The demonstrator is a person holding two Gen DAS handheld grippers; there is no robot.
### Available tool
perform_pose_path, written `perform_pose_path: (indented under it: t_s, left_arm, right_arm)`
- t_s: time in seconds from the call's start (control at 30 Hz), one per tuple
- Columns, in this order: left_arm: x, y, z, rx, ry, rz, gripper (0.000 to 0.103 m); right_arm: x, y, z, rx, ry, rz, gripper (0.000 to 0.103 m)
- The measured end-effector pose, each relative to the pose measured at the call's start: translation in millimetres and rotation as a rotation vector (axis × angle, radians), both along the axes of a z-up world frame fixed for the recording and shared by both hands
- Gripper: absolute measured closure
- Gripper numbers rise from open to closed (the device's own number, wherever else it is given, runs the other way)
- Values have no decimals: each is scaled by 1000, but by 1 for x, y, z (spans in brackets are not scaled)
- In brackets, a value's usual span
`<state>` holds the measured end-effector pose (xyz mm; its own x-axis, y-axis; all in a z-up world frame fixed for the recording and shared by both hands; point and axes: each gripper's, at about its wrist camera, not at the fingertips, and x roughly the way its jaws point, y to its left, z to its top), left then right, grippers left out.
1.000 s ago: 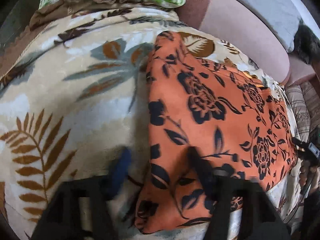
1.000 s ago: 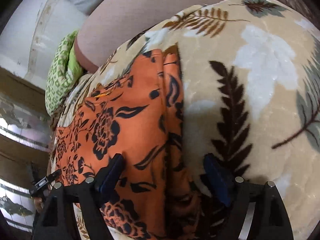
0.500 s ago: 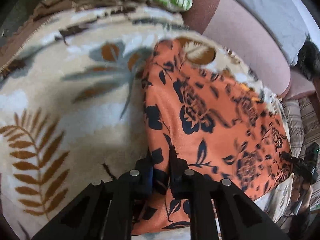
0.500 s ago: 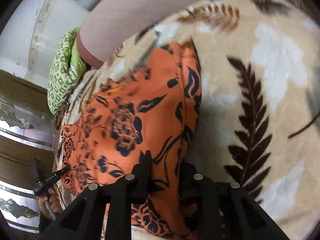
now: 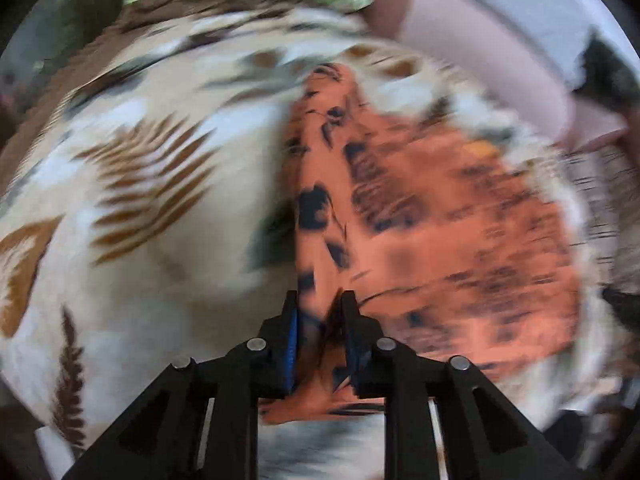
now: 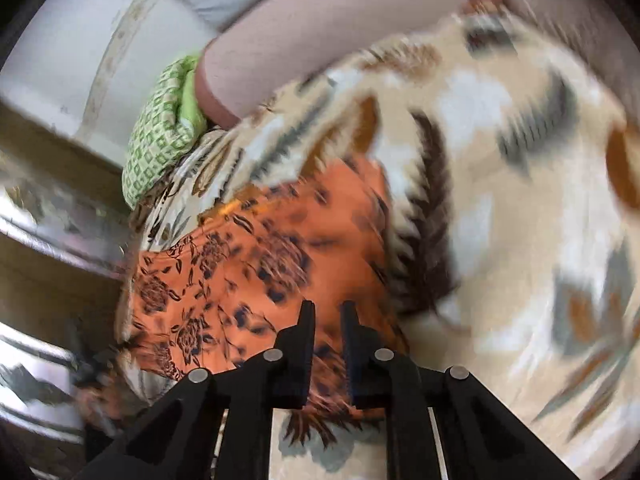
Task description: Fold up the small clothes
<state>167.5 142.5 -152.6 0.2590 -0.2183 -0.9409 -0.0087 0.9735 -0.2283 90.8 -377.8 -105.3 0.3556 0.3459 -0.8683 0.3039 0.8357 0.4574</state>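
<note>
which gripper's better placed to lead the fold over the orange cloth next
Probably left, slightly: the left gripper visibly pinches a raised ridge of the orange cloth. The right gripper also grips it, blurrier.

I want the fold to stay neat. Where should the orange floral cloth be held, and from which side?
By its near edge, one corner each, approached from the near side. The left claw and right claw each pinch a fold of the orange floral cloth there; the rest lies across the leaf-print blanket.
</note>
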Motion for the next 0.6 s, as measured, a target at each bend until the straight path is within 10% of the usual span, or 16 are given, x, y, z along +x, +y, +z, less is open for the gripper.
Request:
perform_pose_path:
  t_s: [0.07,0.13,0.27,0.37,0.43,0.5,0.6]
  left_arm:
    - [1,16,-3,-51,11,81,53]
    - [5,26,10,-106,-10,133,50]
    - [20,17,33,-102,-114,86,31]
    - [31,0,8,-93,-32,29,28]
    - [32,-11,-18,-37,41,-1,44]
    - [32,-19,-12,-57,17,-33,90]
    - [35,-21,16,-27,-19,-2,91]
  right_arm:
    - [-7,-5,-11,39,-2,-32,34]
    - [-5,-6,-14,81,-39,-44,21]
    - [19,-1,-24,101,-68,-16,21]
    - [36,19,-57,126,42,62,27]
    - [38,38,-58,-3,63,129,56]
    - [39,40,-56,-8,83,121,76]
    - [42,54,-28,-72,52,170,81]
